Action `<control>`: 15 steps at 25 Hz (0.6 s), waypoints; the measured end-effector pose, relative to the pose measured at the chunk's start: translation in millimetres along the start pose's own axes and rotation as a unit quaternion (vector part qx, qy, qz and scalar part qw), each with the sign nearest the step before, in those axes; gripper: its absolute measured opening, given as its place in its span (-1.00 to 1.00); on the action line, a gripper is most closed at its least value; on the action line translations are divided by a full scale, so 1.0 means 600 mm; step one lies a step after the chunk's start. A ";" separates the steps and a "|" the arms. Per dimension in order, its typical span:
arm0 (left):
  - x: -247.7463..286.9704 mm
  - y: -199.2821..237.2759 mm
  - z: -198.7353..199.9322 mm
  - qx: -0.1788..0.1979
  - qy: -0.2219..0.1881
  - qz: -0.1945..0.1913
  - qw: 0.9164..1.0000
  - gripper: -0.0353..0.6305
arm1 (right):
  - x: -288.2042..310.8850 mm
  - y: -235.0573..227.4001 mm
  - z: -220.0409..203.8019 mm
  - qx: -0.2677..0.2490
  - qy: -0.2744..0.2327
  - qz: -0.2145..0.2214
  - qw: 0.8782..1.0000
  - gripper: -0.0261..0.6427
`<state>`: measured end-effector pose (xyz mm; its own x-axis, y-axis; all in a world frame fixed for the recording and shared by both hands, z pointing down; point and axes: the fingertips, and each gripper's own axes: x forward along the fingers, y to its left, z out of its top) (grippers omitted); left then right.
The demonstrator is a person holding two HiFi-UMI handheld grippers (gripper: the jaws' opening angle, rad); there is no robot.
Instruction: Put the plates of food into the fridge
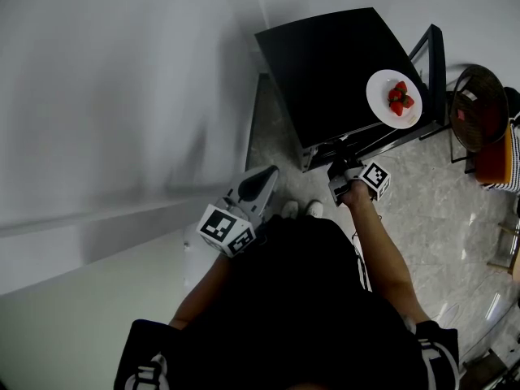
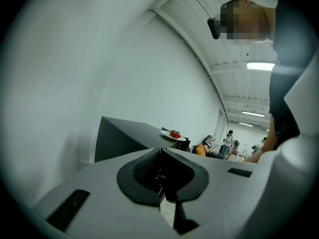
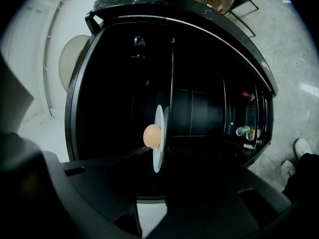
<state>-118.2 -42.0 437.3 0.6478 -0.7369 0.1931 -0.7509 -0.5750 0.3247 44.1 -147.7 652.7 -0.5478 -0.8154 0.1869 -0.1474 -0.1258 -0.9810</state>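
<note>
The right gripper (image 3: 162, 169) has its jaws apart at the rim of the egg plate (image 3: 158, 148) inside the fridge (image 3: 199, 59), the left gripper (image 2: 160, 176) is closed and empty, and the strawberry plate (image 1: 380, 96) on the fridge top looks stiff, smooth and breakable, so it is best gripped level by its rim.

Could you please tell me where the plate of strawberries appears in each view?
Head view: the plate sits upper right, on the black fridge.
Left gripper view: small, just right of centre, on the fridge.
Right gripper view: unclear; a pale disc left of the fridge may be it.
Shared landmark: the fridge.
</note>
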 end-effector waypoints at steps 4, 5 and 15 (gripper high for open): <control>0.001 -0.004 0.001 0.003 -0.001 -0.004 1.000 -0.82 | -0.024 0.008 -0.001 -0.077 0.013 -0.017 0.997 -0.62; 0.001 -0.005 0.001 0.003 -0.001 -0.005 1.000 -0.82 | -0.030 0.010 -0.001 -0.105 0.018 -0.023 0.994 -0.62; 0.014 -0.018 -0.015 -0.006 -0.003 -0.027 1.000 -0.82 | -0.098 0.065 -0.009 -0.240 0.029 -0.015 0.970 -0.62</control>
<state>-103.2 -38.8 444.0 0.6859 -0.7078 0.1688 -0.7137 -0.6090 0.3460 66.1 -101.4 603.5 -0.5807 -0.7803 0.2322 -0.5239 0.1399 -0.8402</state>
